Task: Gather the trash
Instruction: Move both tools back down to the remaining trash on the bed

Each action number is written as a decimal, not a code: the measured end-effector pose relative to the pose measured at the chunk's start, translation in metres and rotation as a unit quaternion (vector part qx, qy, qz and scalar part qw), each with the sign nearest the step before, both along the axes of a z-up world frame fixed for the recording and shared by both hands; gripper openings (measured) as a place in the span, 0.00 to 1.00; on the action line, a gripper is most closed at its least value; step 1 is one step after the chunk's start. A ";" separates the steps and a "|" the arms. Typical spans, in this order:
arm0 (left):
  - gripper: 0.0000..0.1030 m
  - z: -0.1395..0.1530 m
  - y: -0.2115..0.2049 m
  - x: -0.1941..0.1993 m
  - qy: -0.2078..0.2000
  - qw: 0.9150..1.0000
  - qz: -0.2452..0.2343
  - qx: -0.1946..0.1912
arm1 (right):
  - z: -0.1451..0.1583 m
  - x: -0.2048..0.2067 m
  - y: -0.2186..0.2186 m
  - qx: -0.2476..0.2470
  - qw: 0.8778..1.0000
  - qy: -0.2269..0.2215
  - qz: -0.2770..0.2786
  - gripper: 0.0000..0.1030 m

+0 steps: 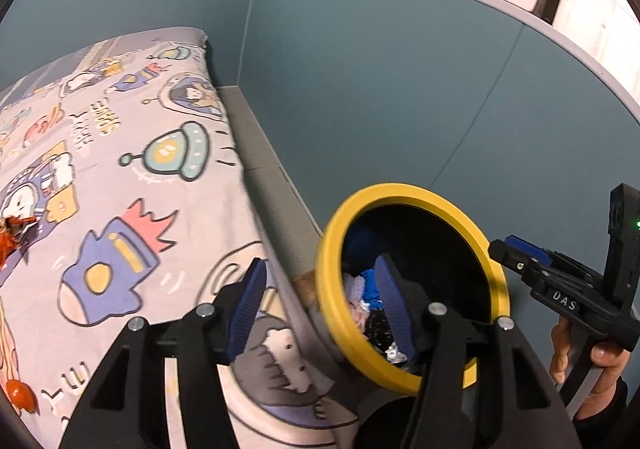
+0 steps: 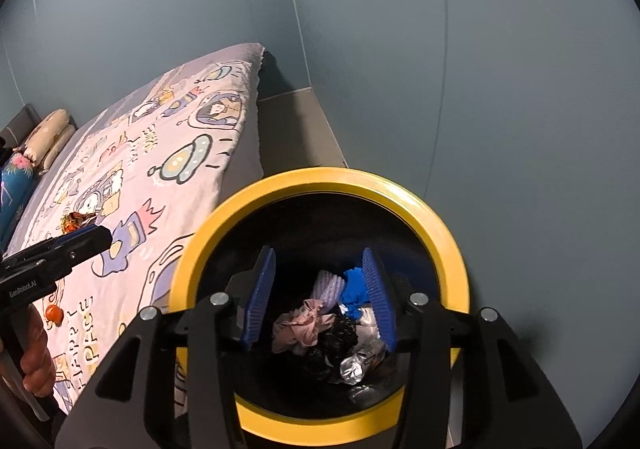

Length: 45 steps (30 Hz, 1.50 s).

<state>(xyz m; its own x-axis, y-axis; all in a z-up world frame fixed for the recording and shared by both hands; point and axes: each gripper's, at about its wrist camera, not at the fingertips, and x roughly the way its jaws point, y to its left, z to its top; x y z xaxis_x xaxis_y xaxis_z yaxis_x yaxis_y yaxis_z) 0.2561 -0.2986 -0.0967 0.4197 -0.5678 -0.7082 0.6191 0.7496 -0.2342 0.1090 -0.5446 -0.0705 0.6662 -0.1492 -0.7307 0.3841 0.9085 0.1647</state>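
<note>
1. Right wrist view: my right tongs [image 2: 320,299] hang open and empty over the bin [image 2: 452,245], where dropped scraps [image 2: 316,325] land.
2. My left tongs [image 1: 318,305], open and empty too, straddle the bin's rim beside the bed [image 1: 120,177].
3. An orange wrapper [image 1: 14,235] and an orange bit [image 1: 20,393] lie on the blanket, uncollected.
</note>
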 end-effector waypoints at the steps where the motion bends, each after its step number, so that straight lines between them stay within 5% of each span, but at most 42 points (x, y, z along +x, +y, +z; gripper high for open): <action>1: 0.57 0.001 0.006 0.001 -0.002 1.000 0.006 0.000 | 0.001 0.002 0.003 0.000 1.000 -0.002 0.004 0.43; 20: 0.78 0.015 0.126 0.024 -0.019 0.993 0.120 -0.008 | 0.022 0.047 0.078 0.002 0.996 -0.025 0.086 0.60; 45: 0.83 0.000 0.278 0.033 -0.009 0.966 0.260 -0.006 | 0.032 0.110 0.201 -0.002 0.980 -0.030 0.194 0.69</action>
